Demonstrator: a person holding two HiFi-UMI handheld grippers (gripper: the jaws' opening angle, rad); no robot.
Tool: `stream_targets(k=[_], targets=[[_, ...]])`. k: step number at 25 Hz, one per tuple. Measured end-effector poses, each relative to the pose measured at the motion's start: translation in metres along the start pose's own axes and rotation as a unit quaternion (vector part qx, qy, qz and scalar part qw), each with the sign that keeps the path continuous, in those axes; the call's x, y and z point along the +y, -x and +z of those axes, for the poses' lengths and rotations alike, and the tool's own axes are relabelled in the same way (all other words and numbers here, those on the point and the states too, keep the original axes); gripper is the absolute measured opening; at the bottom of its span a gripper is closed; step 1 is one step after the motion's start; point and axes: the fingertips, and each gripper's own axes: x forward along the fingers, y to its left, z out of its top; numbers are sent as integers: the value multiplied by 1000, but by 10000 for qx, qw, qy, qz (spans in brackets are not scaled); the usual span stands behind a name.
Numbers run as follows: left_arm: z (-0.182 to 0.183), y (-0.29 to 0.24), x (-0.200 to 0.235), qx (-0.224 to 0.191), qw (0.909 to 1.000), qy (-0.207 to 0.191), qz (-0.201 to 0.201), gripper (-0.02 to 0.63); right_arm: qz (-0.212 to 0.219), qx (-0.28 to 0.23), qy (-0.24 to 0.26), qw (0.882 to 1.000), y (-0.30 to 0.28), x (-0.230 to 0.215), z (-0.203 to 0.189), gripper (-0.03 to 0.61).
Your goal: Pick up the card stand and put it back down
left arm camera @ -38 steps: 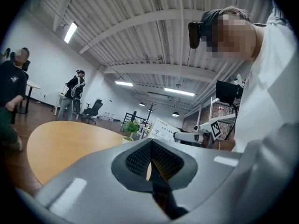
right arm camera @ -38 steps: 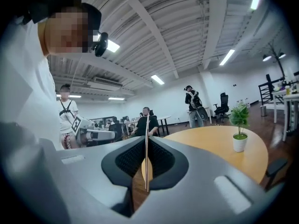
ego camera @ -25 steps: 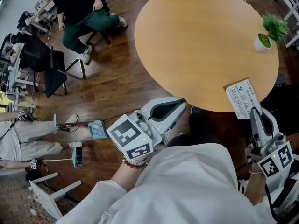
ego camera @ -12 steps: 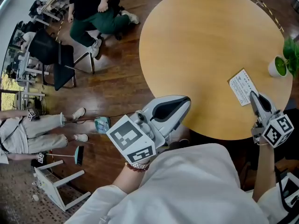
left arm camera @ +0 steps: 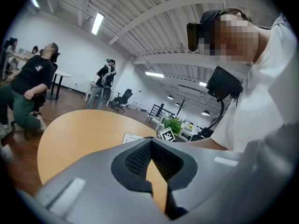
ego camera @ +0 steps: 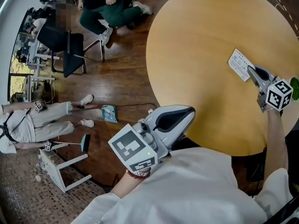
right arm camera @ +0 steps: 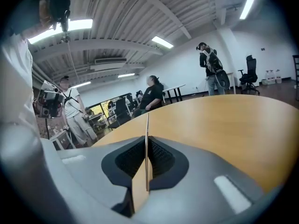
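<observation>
One round table (ego camera: 201,41), one card stand (ego camera: 238,63), two grippers, one plant (ego camera: 295,82) and one chair (ego camera: 60,43) show. The head view also has two other people: a seated person (ego camera: 105,6) at 11 o'clock and a standing person (ego camera: 42,118) at 9 o'clock.

The right gripper (ego camera: 251,70) reaches over the table at 3 o'clock in the head view. Its fingers are clenched on the card stand, which its own view shows as a thin sheet standing edge-on between the pads (right arm camera: 156,157). The card stand sticks out from the tips toward 10 o'clock, over the tabletop. No view shows whether its base touches the wood.

The left gripper (ego camera: 190,111) sits at 6 o'clock, its tips over the near rim of the table. Its fingers are pressed together on nothing. Its own view looks across the table at the card stand (left arm camera: 133,137), with the plant (left arm camera: 174,124) beyond it.

A second ago the right gripper was low at 4 o'clock, beyond the table's rim, and the card stand hung over that rim. Both have since travelled up to 3 o'clock and inward over the table, the grip unchanged. The plant, then in full view at 2 o'clock, is now a green sliver at the right edge. The left gripper has shifted a little toward 4 o'clock, jaws closed as before.
</observation>
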Motion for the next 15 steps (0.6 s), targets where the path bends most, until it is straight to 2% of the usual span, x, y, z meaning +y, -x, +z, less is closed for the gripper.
stream_targets(k=[4, 7, 12, 13, 15], targets=[[0, -12, 12, 26, 9999, 77, 88, -18, 391, 216, 161, 9989, -17, -17, 3, 21], [-10, -19, 24, 85, 9997, 192, 124, -18, 695, 134, 240, 9972, -31, -20, 3, 23], [-23, -15, 33, 213, 9995, 237, -11, -18, 168, -6, 253, 9995, -42, -20, -5, 50], [-21, -20, 30, 232, 9995, 227, -42, -18, 116, -1, 247, 9996, -39, -23, -3, 70], [-16, -29, 25, 252, 9994, 217, -82, -18, -13, 45, 217, 9998, -33, -30, -1, 170]])
